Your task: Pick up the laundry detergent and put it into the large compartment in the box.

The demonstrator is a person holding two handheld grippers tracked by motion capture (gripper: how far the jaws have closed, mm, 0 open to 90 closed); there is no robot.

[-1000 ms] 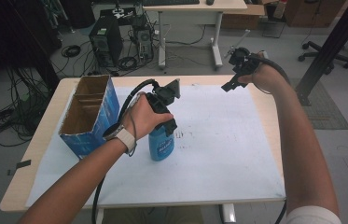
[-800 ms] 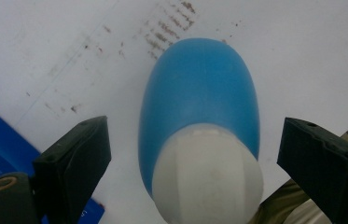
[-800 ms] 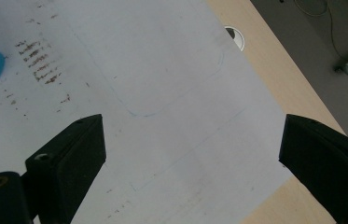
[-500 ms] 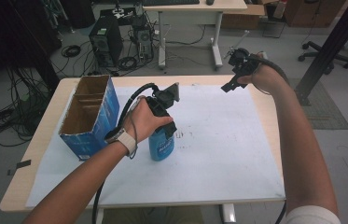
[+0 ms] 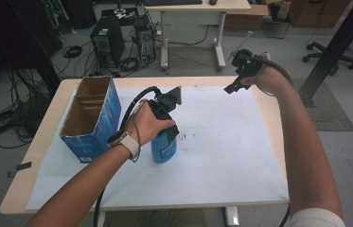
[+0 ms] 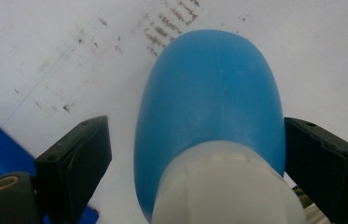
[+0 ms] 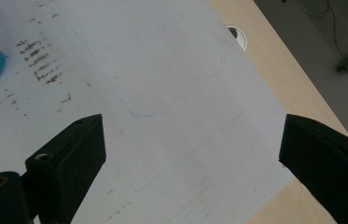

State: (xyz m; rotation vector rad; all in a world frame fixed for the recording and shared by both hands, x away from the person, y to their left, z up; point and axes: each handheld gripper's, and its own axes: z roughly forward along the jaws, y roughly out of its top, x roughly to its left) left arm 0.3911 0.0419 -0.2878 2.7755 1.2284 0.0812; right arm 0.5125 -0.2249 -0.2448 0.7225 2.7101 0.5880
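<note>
Blue plastic bottle with a white cap [image 5: 163, 148] stands upright on the white paper sheet [image 5: 221, 156] covering the wooden table [image 5: 37, 146], just beside an open blue cardboard box [image 5: 91, 118]. The left gripper [image 5: 170, 124] straddles it, jaws wide, not clamped. The right gripper [image 5: 236, 84] hovers above the far edge, jaws wide, holding nothing.
</note>
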